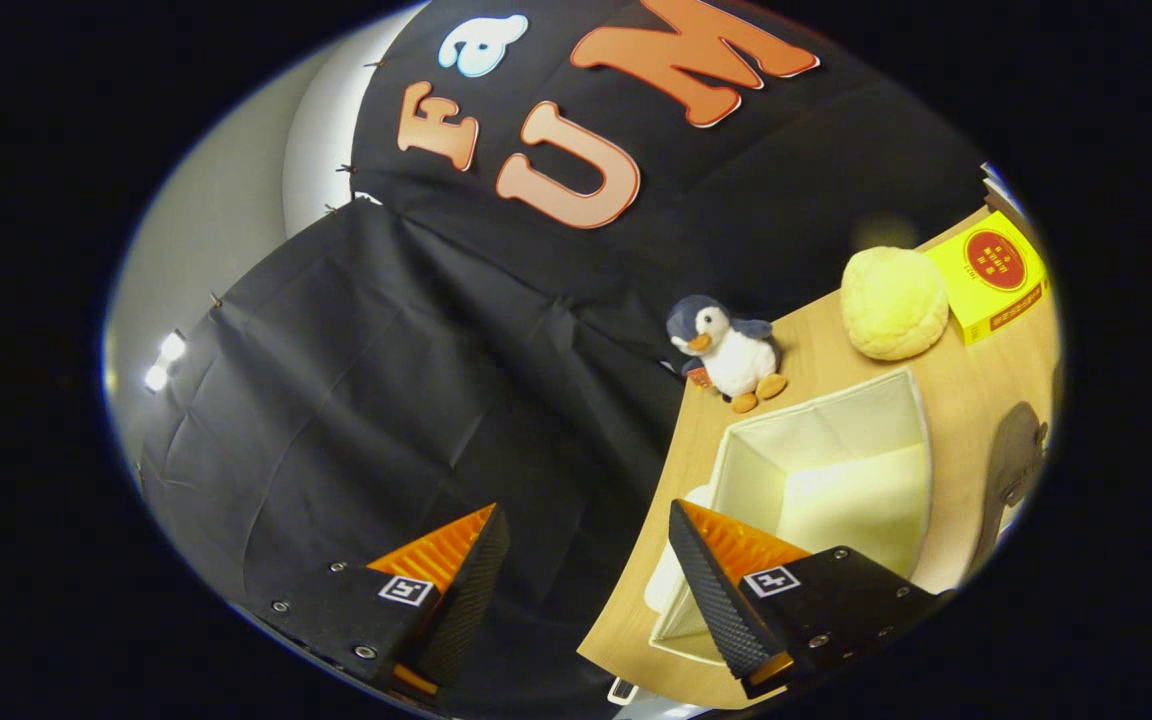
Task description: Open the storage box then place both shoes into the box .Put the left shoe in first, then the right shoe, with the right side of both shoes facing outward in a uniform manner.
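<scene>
- We see the gripper tilted, its two fingers spread wide apart with nothing between them.
- One finger hangs over the black cloth wall, off the wooden surface; the other finger sits over the near edge of the surface, in front of the storage box.
- The storage box is a pale fabric one, standing open; the part of its inside we can see is bare and cream-coloured. It lies just beyond the finger that is over the surface, near the surface's edge by the cloth wall.
- A dark shoe lies on the surface just beside the box, on the side away from the cloth wall. We can make out only part of it, and we cannot tell which shoe of the pair it is.
- A small plush penguin stands at the surface's edge against the cloth wall, just beyond the box.
- A round yellow plush bun rests farther along the surface, beyond the box, touching or nearly touching a yellow carton at the far corner.
</scene>
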The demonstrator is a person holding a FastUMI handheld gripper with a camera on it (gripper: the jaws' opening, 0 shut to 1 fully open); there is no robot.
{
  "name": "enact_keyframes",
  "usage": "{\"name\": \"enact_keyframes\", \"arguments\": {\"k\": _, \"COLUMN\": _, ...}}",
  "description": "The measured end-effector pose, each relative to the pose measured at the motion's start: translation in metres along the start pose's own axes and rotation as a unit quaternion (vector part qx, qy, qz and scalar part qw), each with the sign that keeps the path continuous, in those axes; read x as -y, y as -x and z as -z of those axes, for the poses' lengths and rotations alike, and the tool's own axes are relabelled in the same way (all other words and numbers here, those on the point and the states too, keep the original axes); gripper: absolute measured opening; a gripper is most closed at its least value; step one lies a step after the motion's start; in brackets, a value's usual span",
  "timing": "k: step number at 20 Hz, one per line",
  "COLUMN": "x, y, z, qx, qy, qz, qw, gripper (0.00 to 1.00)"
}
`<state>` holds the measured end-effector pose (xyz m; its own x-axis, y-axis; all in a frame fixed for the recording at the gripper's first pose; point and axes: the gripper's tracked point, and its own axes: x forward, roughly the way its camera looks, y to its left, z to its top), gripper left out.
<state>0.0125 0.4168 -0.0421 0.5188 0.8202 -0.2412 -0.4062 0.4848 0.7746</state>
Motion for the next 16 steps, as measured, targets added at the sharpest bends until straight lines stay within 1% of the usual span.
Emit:
{"name": "enact_keyframes", "arguments": {"k": 5, "x": 0.049, "y": 0.043, "z": -0.015, "qx": 0.022, "qy": 0.04, "qz": 0.076, "qw": 0.996, "gripper": 0.98}}
{"name": "enact_keyframes", "arguments": {"k": 10, "x": 0.098, "y": 0.091, "z": -0.03, "qx": 0.063, "qy": 0.054, "qz": 0.145, "qw": 0.986, "gripper": 0.98}}
{"name": "enact_keyframes", "arguments": {"k": 13, "x": 0.134, "y": 0.122, "z": -0.036, "qx": 0.082, "qy": 0.073, "qz": 0.197, "qw": 0.974, "gripper": 0.98}}
{"name": "enact_keyframes", "arguments": {"k": 16, "x": 0.173, "y": 0.155, "z": -0.036, "qx": 0.09, "qy": 0.109, "qz": 0.262, "qw": 0.955, "gripper": 0.98}}
